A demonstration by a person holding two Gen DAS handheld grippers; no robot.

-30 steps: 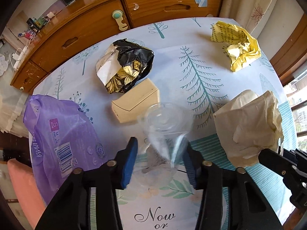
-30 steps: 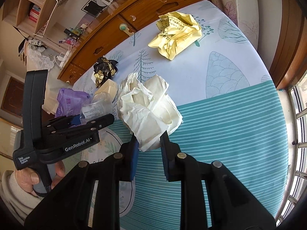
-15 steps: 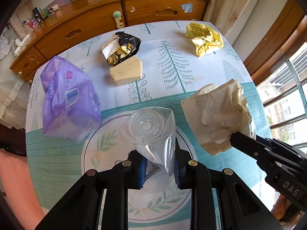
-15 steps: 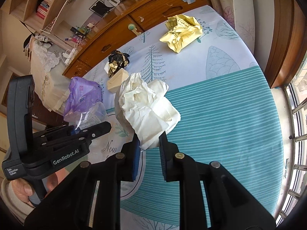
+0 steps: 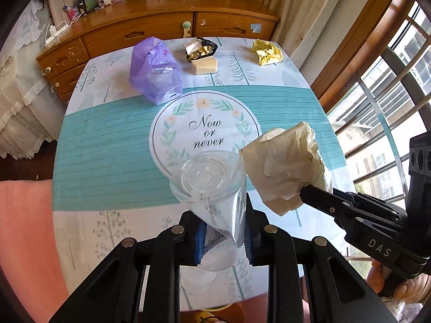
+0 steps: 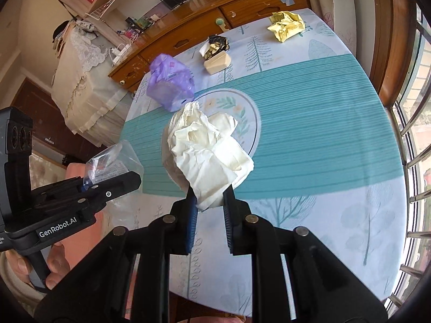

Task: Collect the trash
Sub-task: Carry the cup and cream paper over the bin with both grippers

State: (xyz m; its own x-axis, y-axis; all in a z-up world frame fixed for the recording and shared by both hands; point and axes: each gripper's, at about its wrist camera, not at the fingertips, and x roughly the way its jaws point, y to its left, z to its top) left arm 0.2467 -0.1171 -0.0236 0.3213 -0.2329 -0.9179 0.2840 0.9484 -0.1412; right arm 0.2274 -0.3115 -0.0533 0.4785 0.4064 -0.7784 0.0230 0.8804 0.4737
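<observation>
Currently: left tongs (image 5: 223,238) clamp clear plastic wrapper (image 5: 215,188) | right tongs (image 6: 209,215) clamp crumpled paper (image 6: 207,150), above worktop (image 6: 309,134) | carry steadily, keep both clamped until disposal.

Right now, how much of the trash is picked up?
Nothing looks binned yet. The left tongs hold a clear plastic cup, the right tongs a crumpled cream paper. Left on the table: purple bag, black wrapper, beige box, yellow paper.

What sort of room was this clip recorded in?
Most likely a home dining or living room: a table under a printed cloth, a wooden sideboard with framed photos and knick-knacks, and a curtained window.
</observation>
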